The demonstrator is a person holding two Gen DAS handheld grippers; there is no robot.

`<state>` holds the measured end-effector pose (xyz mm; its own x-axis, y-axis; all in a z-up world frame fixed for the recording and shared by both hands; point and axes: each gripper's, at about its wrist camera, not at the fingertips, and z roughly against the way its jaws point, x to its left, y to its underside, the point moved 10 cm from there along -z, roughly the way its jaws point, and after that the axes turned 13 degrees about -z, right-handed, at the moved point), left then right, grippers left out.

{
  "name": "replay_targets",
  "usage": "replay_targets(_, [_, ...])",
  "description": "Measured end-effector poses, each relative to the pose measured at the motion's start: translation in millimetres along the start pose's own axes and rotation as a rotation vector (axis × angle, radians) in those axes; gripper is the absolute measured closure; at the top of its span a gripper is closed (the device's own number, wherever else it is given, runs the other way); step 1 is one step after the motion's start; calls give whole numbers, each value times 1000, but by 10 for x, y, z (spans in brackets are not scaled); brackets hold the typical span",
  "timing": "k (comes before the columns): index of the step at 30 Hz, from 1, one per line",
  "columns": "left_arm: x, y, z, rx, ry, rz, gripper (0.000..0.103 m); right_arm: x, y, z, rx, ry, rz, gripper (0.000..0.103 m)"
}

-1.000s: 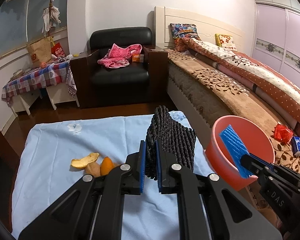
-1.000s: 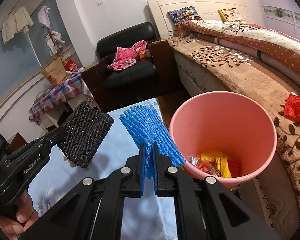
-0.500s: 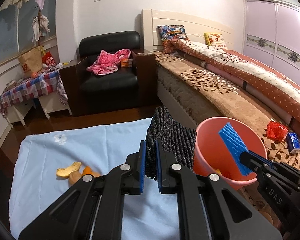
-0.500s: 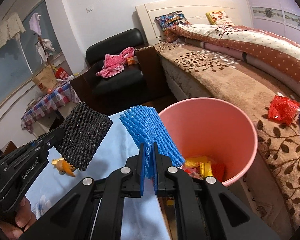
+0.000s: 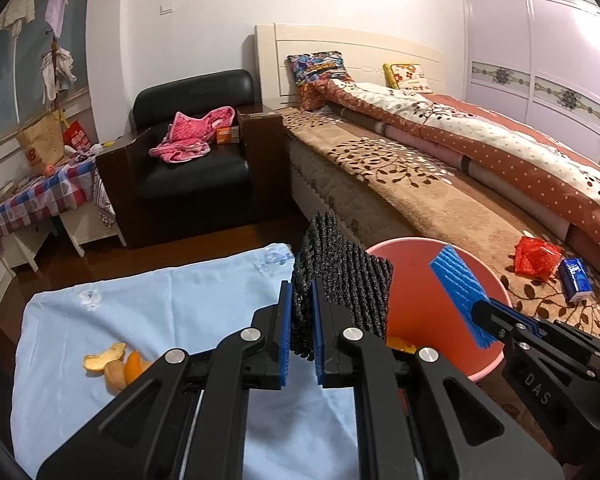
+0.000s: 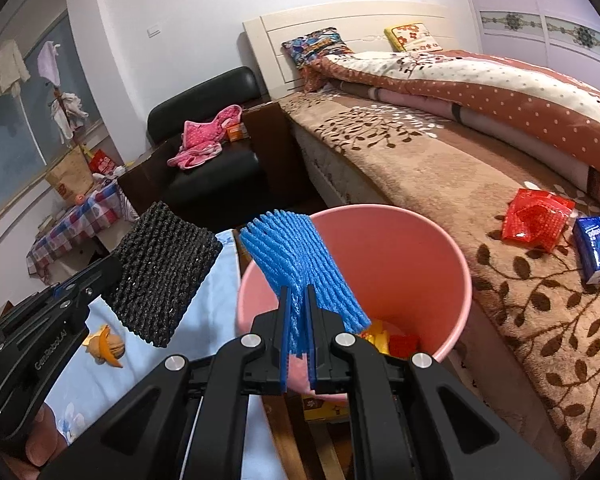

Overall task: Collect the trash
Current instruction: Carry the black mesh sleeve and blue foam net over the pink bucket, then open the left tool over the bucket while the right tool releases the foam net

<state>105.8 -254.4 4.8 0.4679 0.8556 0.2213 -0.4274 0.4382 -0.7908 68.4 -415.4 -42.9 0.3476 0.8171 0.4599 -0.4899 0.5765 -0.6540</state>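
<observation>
My left gripper (image 5: 301, 312) is shut on a black foam net sleeve (image 5: 348, 276), which stands up at the left rim of the pink bucket (image 5: 496, 352). In the right wrist view that black sleeve (image 6: 164, 276) hangs just left of the bucket (image 6: 456, 276). My right gripper (image 6: 298, 320) is shut on a blue foam net sleeve (image 6: 300, 260), held over the bucket's mouth; the blue sleeve (image 5: 458, 284) also shows in the left wrist view. Wrappers (image 6: 384, 338) lie at the bucket's bottom. Orange peels (image 5: 114, 366) lie on the light blue cloth (image 5: 160, 312).
A bed (image 5: 440, 184) with a brown leaf-patterned blanket runs along the right, carrying a red net bag (image 5: 538, 256) and a blue tissue pack (image 5: 576, 280). A black armchair (image 5: 192, 168) with pink clothes stands behind. A checked-cloth side table (image 5: 40, 196) is far left.
Both grippers have moved right with their sleeves. The blue sleeve now hangs over the bucket's mouth and the black sleeve has reached the bucket's left rim.
</observation>
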Motion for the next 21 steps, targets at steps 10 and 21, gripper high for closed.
replay_targets(10, [-303,-73,-151,-5,62,-26,94,-330,-92,-118,-3,42,-40,97])
replay_targets(21, [-524,16,-448,50,82,-59,94,-526,-46,-320,28,68,-71,97])
